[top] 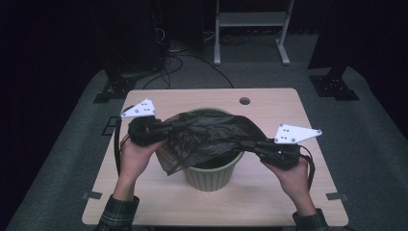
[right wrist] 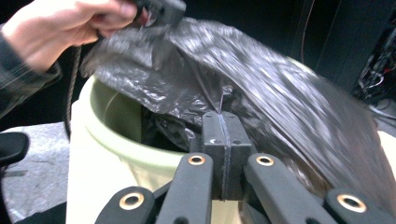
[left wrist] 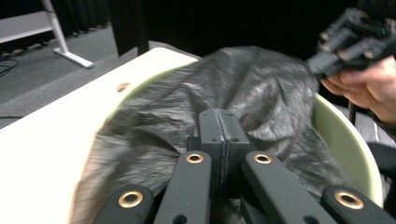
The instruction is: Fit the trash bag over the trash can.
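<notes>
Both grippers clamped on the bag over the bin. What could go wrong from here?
1. The black bag is stretched thin between the left gripper and right gripper, so harder pulling might tear it.
2. The film could slip from either shut gripper.
3. The light green bin may tip if dragged sideways.

Wooden table (top: 269,103), round hole (top: 244,101); white stand (top: 251,19) and cables (top: 178,62) behind.

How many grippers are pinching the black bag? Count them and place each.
2. The left gripper pinches the black bag at the green bin's left rim; the right gripper pinches it at the right rim.
</notes>
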### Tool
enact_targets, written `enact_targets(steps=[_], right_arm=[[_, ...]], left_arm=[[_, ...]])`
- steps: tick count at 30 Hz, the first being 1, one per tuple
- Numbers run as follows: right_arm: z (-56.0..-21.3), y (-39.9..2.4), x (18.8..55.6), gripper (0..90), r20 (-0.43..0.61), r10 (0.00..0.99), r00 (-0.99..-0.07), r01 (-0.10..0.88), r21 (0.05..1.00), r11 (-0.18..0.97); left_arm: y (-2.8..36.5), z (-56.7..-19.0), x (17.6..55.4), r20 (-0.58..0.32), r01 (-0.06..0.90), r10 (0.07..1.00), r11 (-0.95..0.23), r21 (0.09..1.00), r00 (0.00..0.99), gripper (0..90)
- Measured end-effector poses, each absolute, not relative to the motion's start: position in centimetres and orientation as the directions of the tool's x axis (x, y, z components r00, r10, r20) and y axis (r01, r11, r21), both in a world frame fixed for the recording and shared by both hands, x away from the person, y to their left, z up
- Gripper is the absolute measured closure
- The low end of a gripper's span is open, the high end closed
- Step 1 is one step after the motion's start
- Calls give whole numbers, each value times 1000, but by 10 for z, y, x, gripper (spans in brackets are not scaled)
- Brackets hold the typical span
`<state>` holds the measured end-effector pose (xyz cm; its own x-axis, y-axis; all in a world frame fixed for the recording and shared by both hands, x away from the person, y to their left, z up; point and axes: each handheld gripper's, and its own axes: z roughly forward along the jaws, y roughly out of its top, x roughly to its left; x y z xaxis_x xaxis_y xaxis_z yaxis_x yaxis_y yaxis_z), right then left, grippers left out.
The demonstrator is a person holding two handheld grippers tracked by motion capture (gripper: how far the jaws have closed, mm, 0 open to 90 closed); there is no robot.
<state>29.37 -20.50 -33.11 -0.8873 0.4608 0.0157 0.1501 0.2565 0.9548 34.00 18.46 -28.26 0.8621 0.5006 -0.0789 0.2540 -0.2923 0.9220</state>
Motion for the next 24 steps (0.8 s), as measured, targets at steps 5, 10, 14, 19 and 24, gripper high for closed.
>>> enact_targets(steps=[5,10,14,19,24], right_arm=[[-335,-227,284,900,33,454,-890,167,951,260],[-342,-245,272,900,50,447,-893,193,940,281],[-354,-252,266,900,63,444,-894,225,919,323],[-340,-255,259,798,25,438,-899,176,935,307],[-307,-255,257,708,-43,456,-889,89,961,262]], left_arm=[[209,-278,343,-93,269,555,-244,932,826,900],[229,-281,346,-110,289,596,-214,933,795,900],[236,-287,348,-118,300,609,-205,932,784,900],[231,-287,347,-106,289,595,-222,931,797,900],[229,-285,348,-100,282,587,-228,932,803,900]])
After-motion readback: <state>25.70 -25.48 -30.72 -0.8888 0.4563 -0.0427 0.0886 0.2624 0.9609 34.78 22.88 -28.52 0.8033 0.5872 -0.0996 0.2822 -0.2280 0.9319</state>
